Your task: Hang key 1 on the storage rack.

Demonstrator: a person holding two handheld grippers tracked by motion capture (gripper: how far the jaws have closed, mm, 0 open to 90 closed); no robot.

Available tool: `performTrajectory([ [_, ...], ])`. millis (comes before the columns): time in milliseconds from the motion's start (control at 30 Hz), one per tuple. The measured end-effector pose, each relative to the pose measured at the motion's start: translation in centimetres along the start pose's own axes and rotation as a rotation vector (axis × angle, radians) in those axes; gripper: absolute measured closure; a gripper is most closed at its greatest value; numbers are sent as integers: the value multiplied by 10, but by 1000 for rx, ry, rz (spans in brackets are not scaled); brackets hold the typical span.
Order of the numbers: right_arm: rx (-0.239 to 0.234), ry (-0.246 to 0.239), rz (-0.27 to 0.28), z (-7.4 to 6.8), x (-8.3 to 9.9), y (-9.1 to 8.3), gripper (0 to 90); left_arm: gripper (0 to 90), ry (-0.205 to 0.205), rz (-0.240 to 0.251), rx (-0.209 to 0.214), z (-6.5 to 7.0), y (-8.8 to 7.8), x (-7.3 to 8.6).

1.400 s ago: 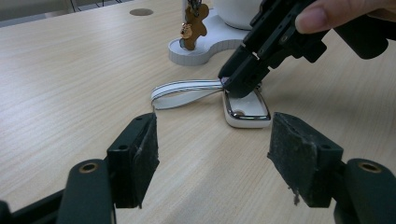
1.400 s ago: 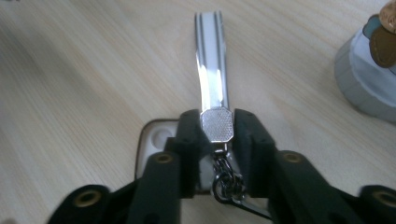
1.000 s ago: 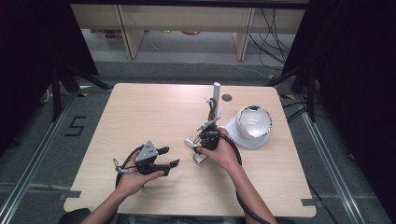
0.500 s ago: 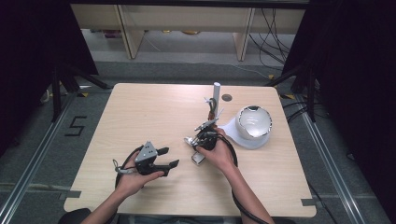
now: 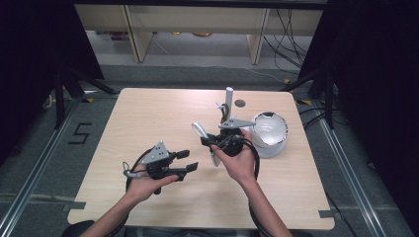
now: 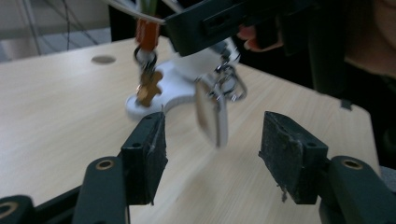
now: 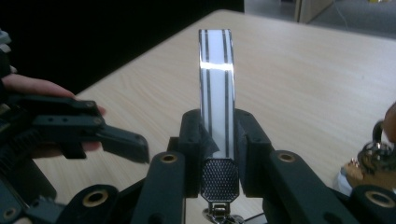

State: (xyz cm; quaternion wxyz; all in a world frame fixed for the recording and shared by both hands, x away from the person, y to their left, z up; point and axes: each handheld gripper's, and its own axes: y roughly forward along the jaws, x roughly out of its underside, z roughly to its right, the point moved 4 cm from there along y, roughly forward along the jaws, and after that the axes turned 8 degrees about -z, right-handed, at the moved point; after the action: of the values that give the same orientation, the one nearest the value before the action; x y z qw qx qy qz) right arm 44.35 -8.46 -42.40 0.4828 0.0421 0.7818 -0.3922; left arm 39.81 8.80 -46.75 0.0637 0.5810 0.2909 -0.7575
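My right gripper (image 5: 207, 140) is held above the middle of the table, shut on a white keychain strap with black stripes (image 7: 216, 88). The strap's free end (image 5: 198, 130) sticks out up and to the left. A white tag (image 6: 210, 115) dangles from metal rings below the right gripper. My left gripper (image 6: 212, 158) is open, its jaws pointing at that tag with nothing between them. In the high view the left gripper (image 5: 187, 161) sits low and to the left of the right one. Behind them a white stand (image 5: 229, 100) carries a brown gingerbread charm (image 6: 149, 89).
A round silver-white bowl-like object (image 5: 270, 132) stands right beside the right hand. A small dark hole (image 5: 240, 103) marks the tabletop near the stand. The wooden table (image 5: 123, 123) has broad bare room on its left half.
The right gripper has risen and shifted slightly, lifting the strap's free end higher. The left gripper has stayed put, still open.
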Motion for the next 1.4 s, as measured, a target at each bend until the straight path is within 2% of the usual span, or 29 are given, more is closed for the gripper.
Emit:
performTrajectory([
  [33,-10,14,12,-2,-2,-2,751,408,10,5,5,2,1,-6],
  [67,-18,2,24,-3,-4,-4,751,414,15,26,23,4,3,-11],
  [100,-27,-4,37,-4,-5,-4,751,418,25,22,18,6,5,-16],
  [133,-23,15,49,-6,-6,-5,751,425,34,26,22,7,6,-19],
  [167,-29,6,48,-6,-7,-5,751,434,43,29,27,8,8,-22],
  [200,-38,18,49,-8,-7,-5,751,444,45,27,31,9,10,-24],
  [233,-29,9,65,-8,-7,-5,751,455,47,27,34,9,12,-25],
  [333,-43,-6,63,-11,-8,-3,751,488,43,33,43,9,18,-27],
  [400,-37,-16,69,-11,-8,-2,751,529,39,39,36,8,19,-28],
  [467,-33,1,70,-12,-8,-3,751,577,40,37,28,6,20,-29],
  [600,-54,23,73,-14,-9,-3,752,644,11,45,32,3,23,-29],
  [700,-53,17,67,-15,-9,-2,752,685,-6,61,29,0,23,-30],
  [800,-65,21,66,-16,-9,-1,752,749,-20,50,22,-3,21,-29],
  [833,-62,17,68,-16,-9,-1,752,763,-26,60,35,-3,21,-30],
  [900,-66,14,69,-16,-10,0,751,775,-34,41,31,-4,20,-30],
  [1033,-70,22,70,-16,-10,-1,751,773,-58,51,44,-5,21,-29],
  [1100,-75,6,92,-14,-11,0,752,755,-45,45,43,-4,21,-29],
  [1200,-91,50,79,-18,-12,-1,752,730,-29,54,52,-4,24,-29],
  [1300,-88,19,90,-18,-14,0,752,746,-26,54,41,-3,23,-29],
  [1333,-92,23,89,-19,-14,0,752,748,-24,52,41,-3,23,-29],
  [1367,-69,8,92,-17,-13,0,752,749,-24,50,43,-3,23,-29],
  [1400,-89,18,91,-18,-13,1,752,750,-26,49,44,-3,23,-29],
])
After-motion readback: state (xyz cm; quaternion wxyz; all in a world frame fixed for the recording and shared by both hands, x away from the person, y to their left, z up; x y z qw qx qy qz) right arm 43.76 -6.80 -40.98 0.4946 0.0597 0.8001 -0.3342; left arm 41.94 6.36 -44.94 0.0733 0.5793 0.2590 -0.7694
